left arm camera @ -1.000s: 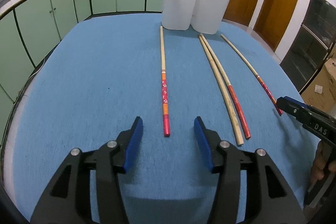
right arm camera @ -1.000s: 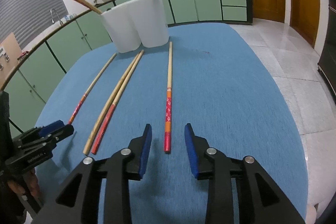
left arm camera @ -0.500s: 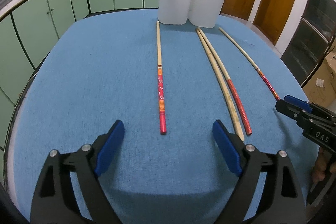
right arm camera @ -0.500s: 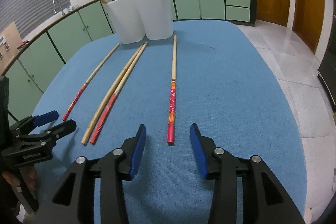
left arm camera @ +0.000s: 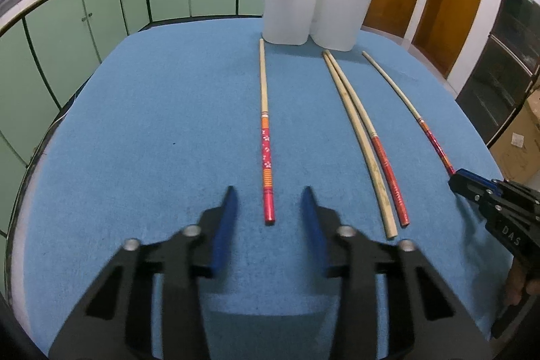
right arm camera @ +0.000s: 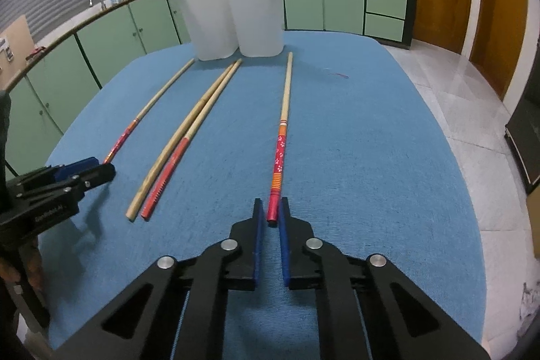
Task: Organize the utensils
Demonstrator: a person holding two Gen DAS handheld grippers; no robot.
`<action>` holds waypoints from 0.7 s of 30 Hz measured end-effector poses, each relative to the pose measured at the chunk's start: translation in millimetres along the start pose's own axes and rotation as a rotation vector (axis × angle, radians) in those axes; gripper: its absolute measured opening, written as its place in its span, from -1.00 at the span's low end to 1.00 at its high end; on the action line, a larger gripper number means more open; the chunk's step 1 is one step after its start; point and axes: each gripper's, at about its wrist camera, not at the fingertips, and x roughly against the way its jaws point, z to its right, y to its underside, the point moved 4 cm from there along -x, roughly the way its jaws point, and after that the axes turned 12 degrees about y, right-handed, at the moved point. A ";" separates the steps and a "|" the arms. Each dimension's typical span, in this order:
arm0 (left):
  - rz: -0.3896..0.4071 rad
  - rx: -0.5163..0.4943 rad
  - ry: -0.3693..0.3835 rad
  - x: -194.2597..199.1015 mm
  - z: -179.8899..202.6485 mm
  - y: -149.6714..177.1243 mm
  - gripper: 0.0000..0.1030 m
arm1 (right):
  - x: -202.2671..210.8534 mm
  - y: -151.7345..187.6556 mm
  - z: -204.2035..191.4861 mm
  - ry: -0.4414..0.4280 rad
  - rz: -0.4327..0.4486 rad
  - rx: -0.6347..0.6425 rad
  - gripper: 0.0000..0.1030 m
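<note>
Several long chopsticks lie on a blue table. In the left wrist view my left gripper (left arm camera: pixel 268 191) is open, its fingers either side of the red end of a flowered chopstick (left arm camera: pixel 265 137). To the right lie a plain stick (left arm camera: pixel 357 137), a red-tipped stick (left arm camera: pixel 374 144) and a thin red-tipped stick (left arm camera: pixel 408 110). In the right wrist view my right gripper (right arm camera: pixel 270 203) is nearly shut, its fingers close around the red end of the flowered chopstick (right arm camera: pixel 281 137). A white two-part holder (left arm camera: pixel 317 2) stands at the far end with utensils in it.
The holder also shows in the right wrist view (right arm camera: pixel 236 19). The other gripper appears at the right edge of the left view (left arm camera: pixel 489 201) and at the left edge of the right view (right arm camera: pixel 60 181). Green cabinets and wooden doors surround the table.
My left gripper opened wide, then narrowed again around the chopstick's end. My right gripper moved forward and closed in on its chopstick's red end.
</note>
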 end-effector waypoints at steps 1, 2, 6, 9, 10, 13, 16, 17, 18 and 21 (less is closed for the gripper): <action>-0.002 -0.007 0.005 0.0 1.1 0.0 -0.47 | -0.2 -0.1 0.1 0.000 0.000 0.000 -0.82; -0.004 -0.016 0.007 -0.5 3.2 0.1 -0.58 | -0.4 -0.3 0.2 -0.001 -0.001 -0.001 -0.83; -0.008 -0.032 0.015 -0.9 7.3 0.7 -0.85 | -1.5 -0.3 -0.4 0.004 -0.005 0.002 -0.83; -0.007 -0.025 0.014 -0.7 6.7 0.3 -0.88 | -1.5 -0.2 -0.7 0.004 -0.005 0.002 -0.84; -0.005 -0.018 0.016 -0.3 6.1 0.4 -0.88 | -1.4 -0.3 0.0 0.004 -0.005 -0.001 -0.86; -0.004 -0.010 0.020 3.4 7.2 0.7 -0.89 | 0.4 -0.4 1.9 -0.005 -0.003 -0.012 -0.87; 0.013 -0.028 0.012 13.8 12.1 -2.5 -0.90 | 6.7 -2.9 3.8 0.002 0.019 -0.007 -0.88; 0.023 -0.035 0.012 19.4 14.5 -5.3 -0.90 | 11.0 -5.9 5.4 0.004 0.033 -0.005 -0.88; 0.031 -0.042 0.011 23.9 16.5 -7.6 -0.90 | 13.8 -8.3 7.2 0.001 0.040 -0.008 -0.88; 0.080 -0.069 0.010 45.3 25.2 -18.9 -0.90 | 27.8 -19.9 15.2 0.002 0.080 -0.018 -0.88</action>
